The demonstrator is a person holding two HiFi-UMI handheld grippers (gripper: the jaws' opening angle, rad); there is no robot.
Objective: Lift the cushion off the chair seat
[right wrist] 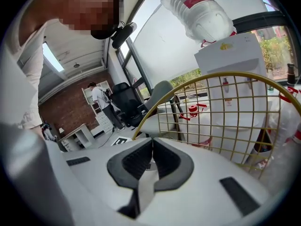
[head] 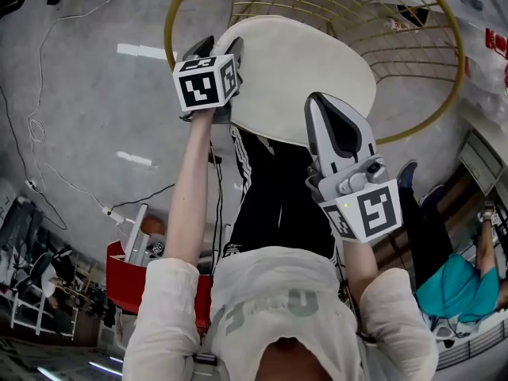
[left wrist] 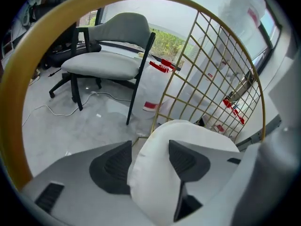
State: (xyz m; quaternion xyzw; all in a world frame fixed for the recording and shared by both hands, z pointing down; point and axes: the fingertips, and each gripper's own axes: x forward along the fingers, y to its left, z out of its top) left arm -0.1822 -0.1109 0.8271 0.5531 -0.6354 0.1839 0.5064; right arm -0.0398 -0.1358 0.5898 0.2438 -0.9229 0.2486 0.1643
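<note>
Resting on the seat of the gold wire chair (head: 444, 94), the cushion (head: 302, 78) is being straddled at its left edge by the left gripper (head: 221, 44) — its jaws are being held wide apart, the edge between them. The right gripper (head: 321, 105) is being held over the cushion's near edge — jaws closed together, empty.

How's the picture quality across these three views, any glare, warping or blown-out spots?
Head view: light glares in pale patches on the grey floor; edges curve. Left gripper view: heavy fisheye bows the gold hoop, corners go black, the window behind the grey chair is blown out. Right gripper view: the backlit background behind the water bottle washes to white; a mosaic patch sits top left.
</note>
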